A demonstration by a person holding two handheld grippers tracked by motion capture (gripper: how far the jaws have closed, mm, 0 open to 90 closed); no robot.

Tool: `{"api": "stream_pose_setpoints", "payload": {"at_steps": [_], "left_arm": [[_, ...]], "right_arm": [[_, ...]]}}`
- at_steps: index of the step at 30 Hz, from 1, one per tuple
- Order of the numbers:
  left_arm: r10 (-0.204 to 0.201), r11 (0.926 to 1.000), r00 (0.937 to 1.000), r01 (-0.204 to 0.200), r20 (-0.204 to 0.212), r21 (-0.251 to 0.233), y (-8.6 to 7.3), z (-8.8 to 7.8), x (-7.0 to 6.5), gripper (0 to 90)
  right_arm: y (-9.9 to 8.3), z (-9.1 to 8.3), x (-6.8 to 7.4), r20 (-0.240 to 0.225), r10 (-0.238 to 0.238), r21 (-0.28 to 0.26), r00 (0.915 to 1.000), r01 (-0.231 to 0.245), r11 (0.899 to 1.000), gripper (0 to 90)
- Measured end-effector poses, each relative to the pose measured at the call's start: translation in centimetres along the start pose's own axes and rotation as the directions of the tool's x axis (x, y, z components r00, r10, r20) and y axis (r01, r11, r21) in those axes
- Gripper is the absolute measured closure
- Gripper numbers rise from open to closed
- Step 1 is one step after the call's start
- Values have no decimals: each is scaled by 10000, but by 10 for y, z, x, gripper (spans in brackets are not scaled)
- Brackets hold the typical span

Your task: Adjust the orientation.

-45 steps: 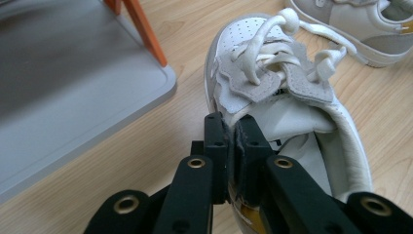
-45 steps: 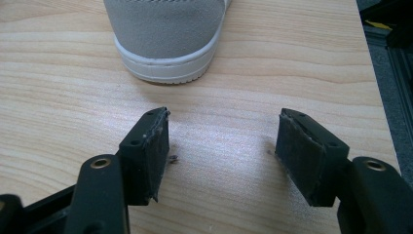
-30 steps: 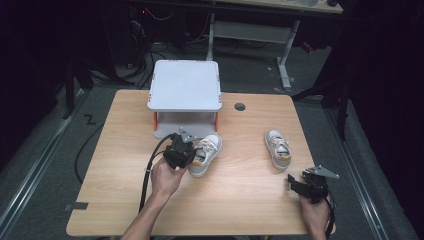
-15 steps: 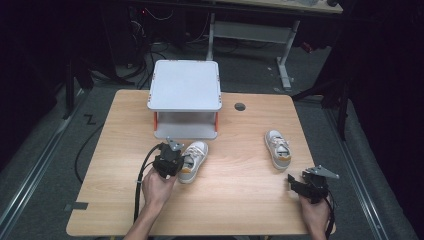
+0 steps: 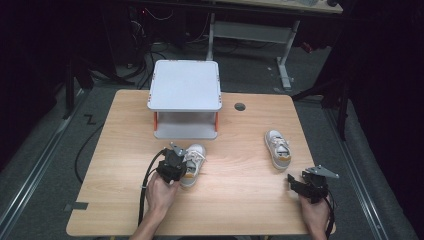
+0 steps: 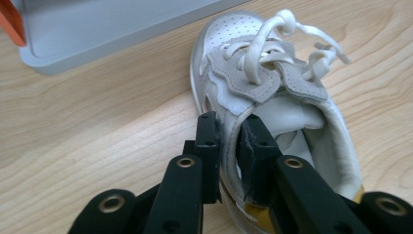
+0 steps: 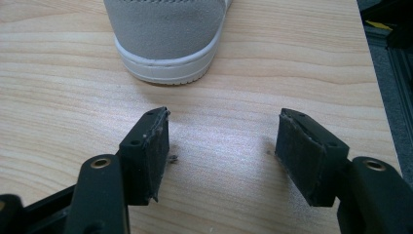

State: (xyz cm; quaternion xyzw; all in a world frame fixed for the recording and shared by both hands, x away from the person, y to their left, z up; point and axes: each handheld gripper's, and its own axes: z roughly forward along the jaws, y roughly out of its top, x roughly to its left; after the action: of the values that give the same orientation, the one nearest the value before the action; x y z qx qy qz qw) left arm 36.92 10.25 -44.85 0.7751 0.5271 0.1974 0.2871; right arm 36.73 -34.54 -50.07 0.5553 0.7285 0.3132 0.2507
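A small white shoe (image 5: 194,159) with loose laces lies on the wooden table (image 5: 240,200), in front of the grey shelf. My left gripper (image 5: 181,170) has its jaws on either side of the shoe's side wall near the heel. In the left gripper view the pads still touch that wall of the shoe (image 6: 253,73), and the left gripper (image 6: 228,131) has just been opening slightly. A second white shoe (image 5: 277,149) lies at the right, and its grey heel (image 7: 168,29) shows just ahead of my right gripper (image 7: 221,141). That right gripper (image 5: 296,183) is open and holds nothing.
A grey two-level shelf (image 5: 185,85) with orange posts stands at the back middle of the table, and its lower tray (image 6: 112,29) lies just beyond the held shoe. A round cable hole (image 5: 240,106) sits to its right. Black cables trail off the table's left side.
My left hand has brought the shoe down and toward the near edge, away from the shelf; the shoe now rests on the table. The right hand has stayed still.
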Motion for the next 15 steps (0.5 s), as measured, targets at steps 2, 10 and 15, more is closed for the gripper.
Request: {"api": "stream_pose_setpoints", "payload": {"at_steps": [2,10,15], "left_arm": [[-231,9997,9994,232,239,-36,0,0,2,781],[-1093,9934,9854,1128,1303,-202,-5,1,13,619],[-971,9939,9907,1015,958,-422,-6,-3,11,455]], "right_arm": [[0,0,0,2,1,0,10000,-1,10000,369],[0,0,0,-7,-7,4,10000,7,10000,369],[0,0,0,-9,-7,3,10000,7,10000,369]]}}
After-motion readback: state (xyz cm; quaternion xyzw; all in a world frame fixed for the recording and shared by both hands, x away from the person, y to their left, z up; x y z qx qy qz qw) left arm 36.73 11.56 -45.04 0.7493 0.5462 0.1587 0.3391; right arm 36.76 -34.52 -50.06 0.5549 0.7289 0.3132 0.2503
